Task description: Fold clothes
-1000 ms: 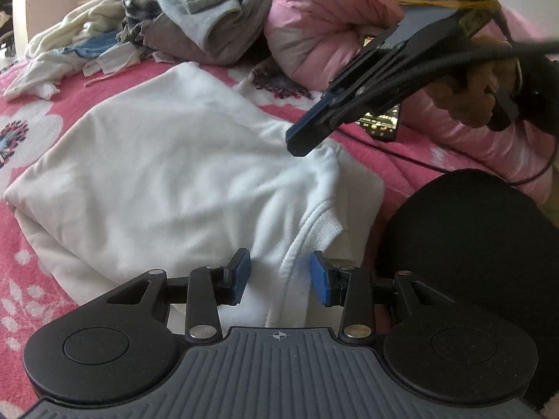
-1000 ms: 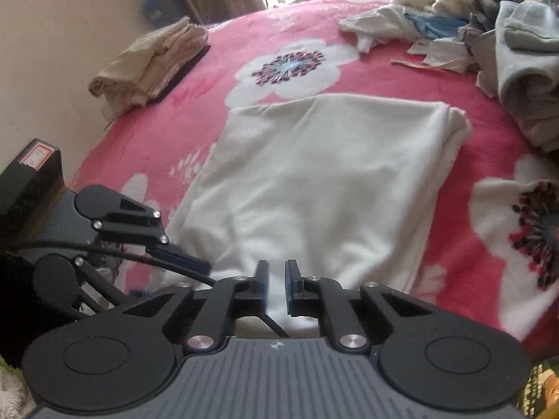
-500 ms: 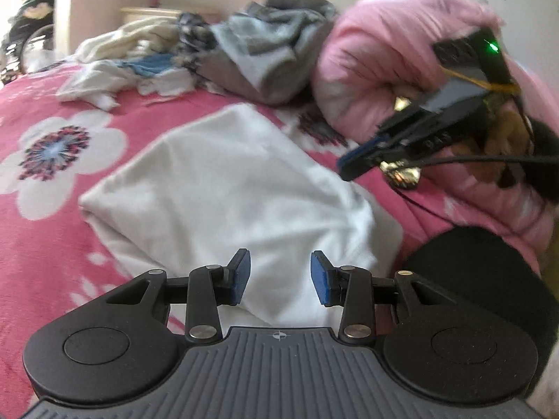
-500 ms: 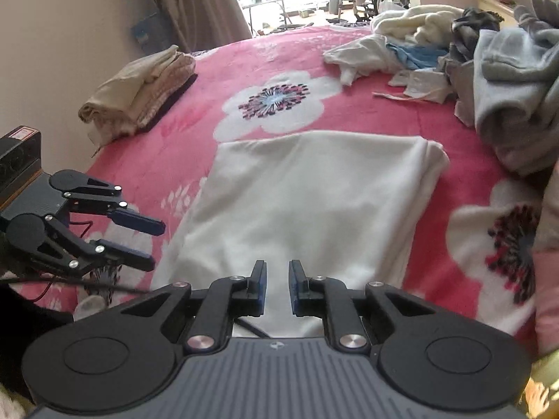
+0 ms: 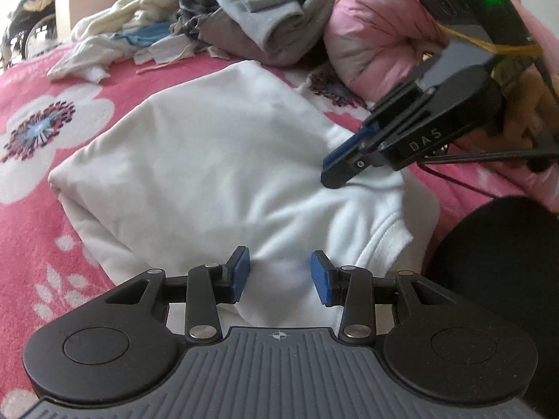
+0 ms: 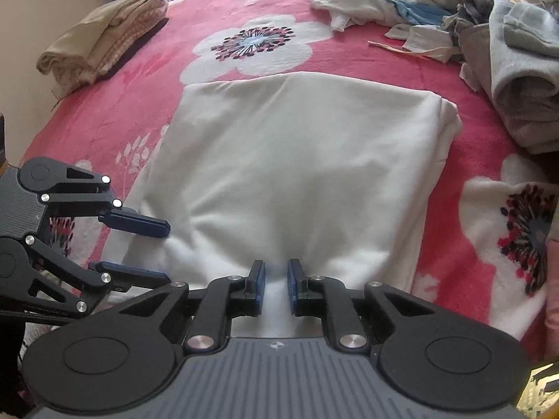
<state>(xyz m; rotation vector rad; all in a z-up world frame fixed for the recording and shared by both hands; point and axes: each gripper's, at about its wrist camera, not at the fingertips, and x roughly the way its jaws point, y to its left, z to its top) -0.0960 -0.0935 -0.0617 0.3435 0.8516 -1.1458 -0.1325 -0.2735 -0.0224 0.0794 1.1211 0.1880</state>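
The white, soft knit garment (image 6: 307,174) lay partly folded into a rough rectangle on the pink bed blanket with white flower prints (image 6: 223,21), its ribbed hem at the near edge. The left gripper (image 5: 279,276) hung low over that near edge with its blue-padded jaws apart, white cloth visible in the gap but not pinched. The right gripper (image 6: 276,286) pointed down at the same edge, its jaws standing close together with a narrow gap between them; cloth showed in that gap, and whether the pads pressed on it I cannot tell. In the right wrist view the left gripper reached in from the left side, beside the garment. A heap of unfolded grey, cream and blue clothes (image 6: 489,35) lay at the far side of the bed, and a folded beige stack (image 6: 101,42) at the far left edge.
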